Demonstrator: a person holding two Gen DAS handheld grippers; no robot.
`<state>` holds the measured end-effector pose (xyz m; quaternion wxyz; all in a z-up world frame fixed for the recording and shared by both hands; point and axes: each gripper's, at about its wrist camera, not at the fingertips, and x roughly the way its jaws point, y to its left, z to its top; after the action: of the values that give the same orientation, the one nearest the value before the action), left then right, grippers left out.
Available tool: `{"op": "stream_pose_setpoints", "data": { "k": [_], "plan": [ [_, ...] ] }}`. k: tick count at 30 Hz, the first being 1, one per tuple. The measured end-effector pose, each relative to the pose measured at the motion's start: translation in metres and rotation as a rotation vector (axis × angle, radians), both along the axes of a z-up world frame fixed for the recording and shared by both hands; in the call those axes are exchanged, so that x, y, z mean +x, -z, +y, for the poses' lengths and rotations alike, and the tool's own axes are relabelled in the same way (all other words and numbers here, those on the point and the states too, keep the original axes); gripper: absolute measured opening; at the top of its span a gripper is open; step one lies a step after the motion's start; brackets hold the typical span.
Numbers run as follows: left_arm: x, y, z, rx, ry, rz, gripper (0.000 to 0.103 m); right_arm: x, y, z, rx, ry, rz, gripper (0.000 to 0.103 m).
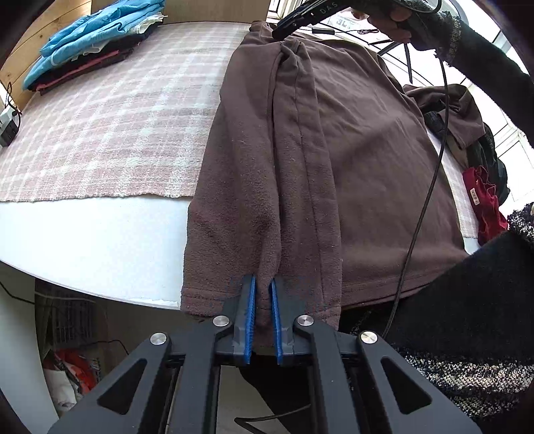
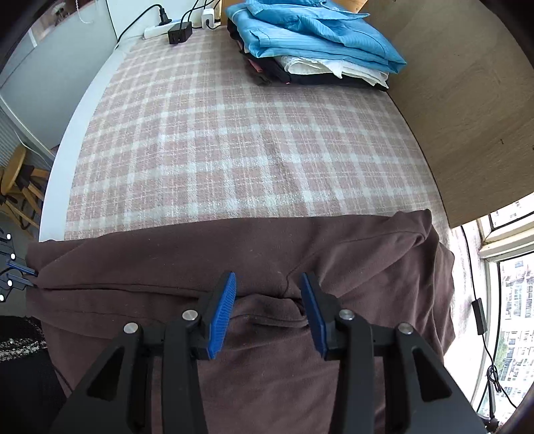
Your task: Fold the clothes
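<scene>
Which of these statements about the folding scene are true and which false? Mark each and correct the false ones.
1. The left gripper has its jaws shut on the brown garment. True.
2. The right gripper is clamped shut. False: its jaws stand apart over the garment.
3. A blue shirt tops the folded pile. True.
4. The cloth on the table is plain green. False: it is pink-and-white checked.

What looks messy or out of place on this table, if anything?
A heap of unfolded clothes, dark and red pieces, spills over the far table edge, unlike the neat folded stack. The brown garment also overhangs the near edge, where the left gripper pinches its hem.
</scene>
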<state>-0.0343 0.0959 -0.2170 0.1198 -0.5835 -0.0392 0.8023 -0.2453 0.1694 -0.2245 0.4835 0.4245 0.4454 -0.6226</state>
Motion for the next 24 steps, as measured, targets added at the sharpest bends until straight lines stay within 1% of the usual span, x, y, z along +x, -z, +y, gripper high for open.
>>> {"op": "stream_pose_setpoints", "data": {
  "k": [1,3,4,6,9,11,12,13,16,18,19,21,22,23,24],
  "plan": [
    [0.000,0.000,-0.001,0.004,-0.001,-0.003,0.006,0.001,0.003,-0.002,0.015,-0.011,0.002,0.040],
    [0.000,-0.001,-0.003,0.012,-0.012,-0.006,0.006,0.002,0.020,-0.003,0.087,-0.049,0.028,0.040],
    [0.001,-0.003,-0.006,0.014,-0.018,-0.004,0.006,0.004,0.027,-0.001,0.113,-0.067,0.026,0.040],
    [0.003,-0.008,-0.010,0.023,-0.028,0.002,0.005,0.004,0.037,0.002,0.144,-0.088,0.039,0.040],
    [0.006,-0.018,-0.016,0.028,-0.041,0.017,0.005,0.002,0.046,0.001,0.134,-0.078,0.043,0.040],
    [0.007,-0.027,-0.019,0.011,-0.057,0.033,0.005,0.003,0.046,0.000,0.120,-0.068,0.049,0.031],
    [0.008,-0.033,-0.020,0.001,-0.066,0.046,0.005,0.003,0.043,0.001,0.110,-0.057,0.049,0.016],
    [0.010,-0.041,-0.020,0.000,-0.071,0.058,0.005,0.003,0.037,0.003,0.090,-0.042,0.050,0.013],
    [0.016,-0.065,-0.012,0.011,-0.046,0.097,0.005,0.000,0.010,0.016,0.007,0.006,0.029,0.010],
    [0.017,-0.071,0.000,0.026,-0.007,0.110,0.005,-0.004,-0.005,0.027,-0.029,0.033,0.017,0.009],
    [0.017,-0.074,0.006,0.033,0.014,0.115,0.005,-0.004,-0.010,0.031,-0.036,0.041,0.029,0.008],
    [0.014,-0.066,0.019,0.038,0.047,0.103,0.005,-0.007,-0.011,0.037,-0.041,0.066,0.042,0.008],
    [0.012,-0.058,0.025,0.051,0.059,0.091,0.005,-0.012,-0.009,0.040,-0.048,0.091,0.020,0.008],
    [0.010,-0.049,0.029,0.063,0.066,0.065,0.005,-0.019,-0.002,0.044,-0.049,0.117,-0.003,0.008],
    [0.008,-0.038,0.034,0.074,0.072,0.035,0.006,-0.022,0.009,0.046,-0.033,0.129,0.001,0.008]
  ]
}}
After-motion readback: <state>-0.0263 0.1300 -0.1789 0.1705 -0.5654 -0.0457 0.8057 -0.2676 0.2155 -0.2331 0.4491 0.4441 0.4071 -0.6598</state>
